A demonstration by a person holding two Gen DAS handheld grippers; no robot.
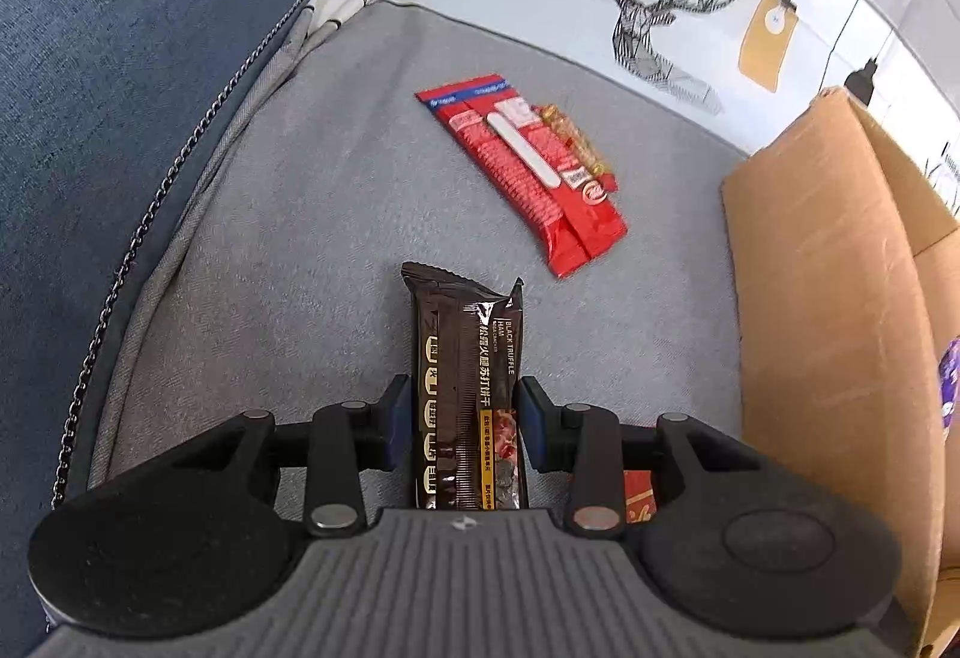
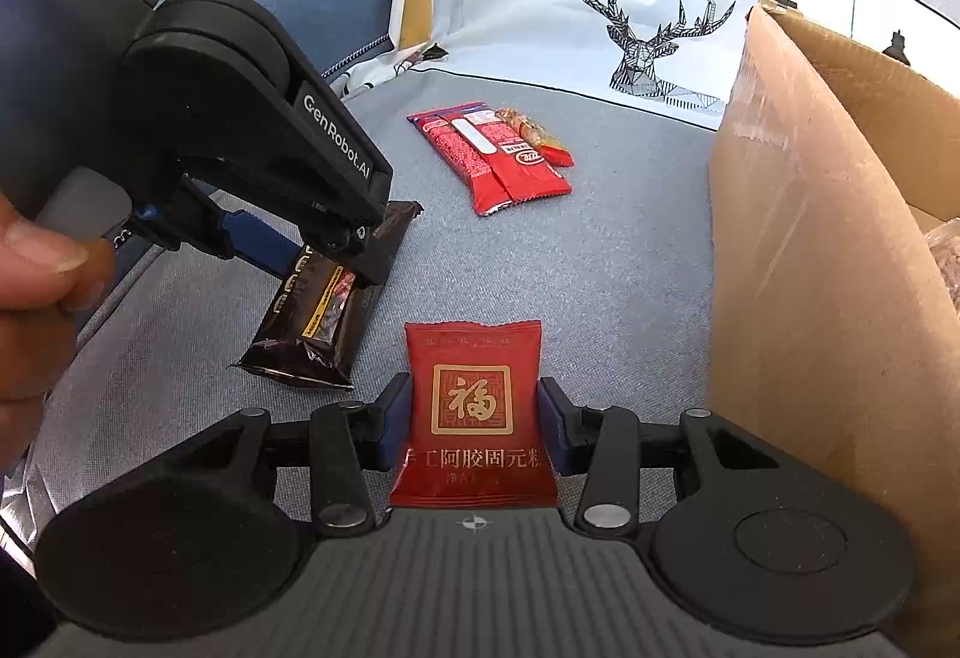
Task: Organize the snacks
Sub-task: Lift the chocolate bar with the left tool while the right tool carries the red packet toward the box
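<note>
Left wrist view: the left gripper (image 1: 462, 412) pinches a dark cracker pack (image 1: 465, 358) at lower centre, blue pads against its two long sides.
Pack axis: it runs straight ahead along the fingers, far end toward the middle of the frame.
Cushion: a long red snack pack (image 1: 528, 172) lies on the grey sofa cushion (image 1: 270, 238) at centre, slanted upper left to lower right, a small amber-wrapped candy (image 1: 573, 142) touching its right edge.
Box: a cardboard box (image 1: 828, 298) stands at the right edge, wall close beside the gripper.

Right wrist view: the right gripper (image 2: 474, 418) at lower centre is closed on a square red sachet (image 2: 474, 406), flat face up.
Other gripper: the left gripper with its dark pack sits at left, tilted downward.
Key relation: the box fills the right side, so I judge the right gripper nearer to it; both need to swing rightward over the wall.
</note>
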